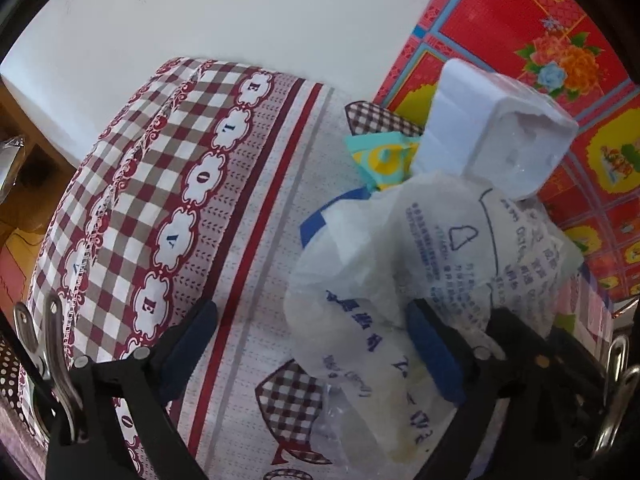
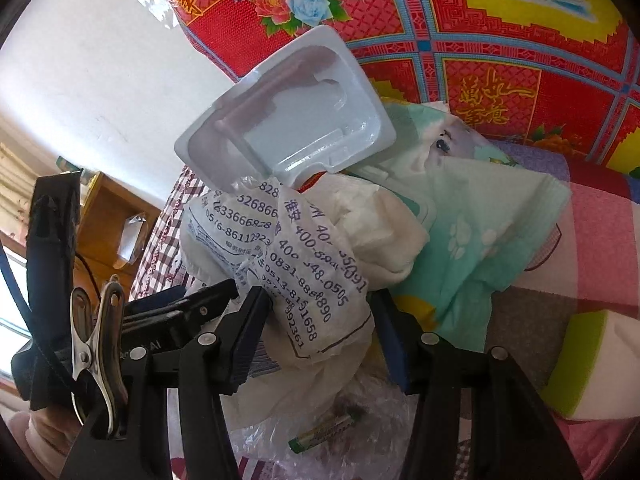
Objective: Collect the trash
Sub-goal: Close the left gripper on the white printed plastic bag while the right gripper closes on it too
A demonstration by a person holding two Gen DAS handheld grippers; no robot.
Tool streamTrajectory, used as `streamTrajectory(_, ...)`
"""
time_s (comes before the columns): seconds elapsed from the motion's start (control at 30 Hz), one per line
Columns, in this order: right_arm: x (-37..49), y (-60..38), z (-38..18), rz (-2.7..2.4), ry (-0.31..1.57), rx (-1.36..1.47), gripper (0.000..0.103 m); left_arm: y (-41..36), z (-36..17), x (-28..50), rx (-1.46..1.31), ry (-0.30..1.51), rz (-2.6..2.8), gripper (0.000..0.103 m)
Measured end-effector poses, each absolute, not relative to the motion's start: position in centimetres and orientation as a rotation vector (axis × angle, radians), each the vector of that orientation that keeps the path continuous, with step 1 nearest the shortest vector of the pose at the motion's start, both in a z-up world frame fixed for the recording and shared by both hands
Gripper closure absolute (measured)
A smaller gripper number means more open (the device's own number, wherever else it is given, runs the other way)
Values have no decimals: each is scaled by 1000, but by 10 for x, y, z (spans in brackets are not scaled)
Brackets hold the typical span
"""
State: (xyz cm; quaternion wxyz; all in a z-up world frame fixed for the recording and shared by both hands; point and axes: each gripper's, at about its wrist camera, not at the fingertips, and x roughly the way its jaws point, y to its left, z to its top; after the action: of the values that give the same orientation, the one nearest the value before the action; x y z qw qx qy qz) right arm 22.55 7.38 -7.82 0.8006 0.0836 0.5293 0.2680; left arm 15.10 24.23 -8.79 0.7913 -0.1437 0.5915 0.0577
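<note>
A white plastic trash bag with blue print [image 1: 404, 272] [image 2: 304, 264] stands on the bed, stuffed with trash. A white plastic tray [image 1: 492, 128] [image 2: 292, 116] sticks out of its top, beside a teal and yellow wrapper [image 1: 380, 160] [image 2: 476, 236] and crumpled tissue [image 2: 372, 220]. My left gripper [image 1: 316, 344] is open, its right pad against the bag's side. My right gripper [image 2: 320, 340] straddles the bag with a jaw on each side; the bag fills the gap. A green battery [image 2: 324, 432] lies in clear plastic below it.
The bed has a maroon checked cover [image 1: 160, 200]. A red floral sheet [image 1: 540, 40] [image 2: 500, 40] hangs behind, next to a white wall [image 1: 200, 12]. A wooden cabinet [image 2: 116, 220] stands at the left. A pink and patchwork quilt [image 2: 580, 280] lies at the right.
</note>
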Motion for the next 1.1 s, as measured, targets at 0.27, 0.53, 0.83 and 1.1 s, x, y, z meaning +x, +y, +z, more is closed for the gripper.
streamTrajectory(0.27,228,69,-80,583,1136,195,49,241,-90,151,-312,1242,106,3)
streamTrajectory(0.53,229,62,-78,588,1143,198,48,249,-83,138,-377,1287,162,14)
streamTrajectory(0.83,222,44,-65,591,1136,250,48,226,-45,122,-265,1115,36,36)
streamTrajectory(1.1,224,33,-68,595,1143,285,49,221,-57,131,-310,1184,27,62)
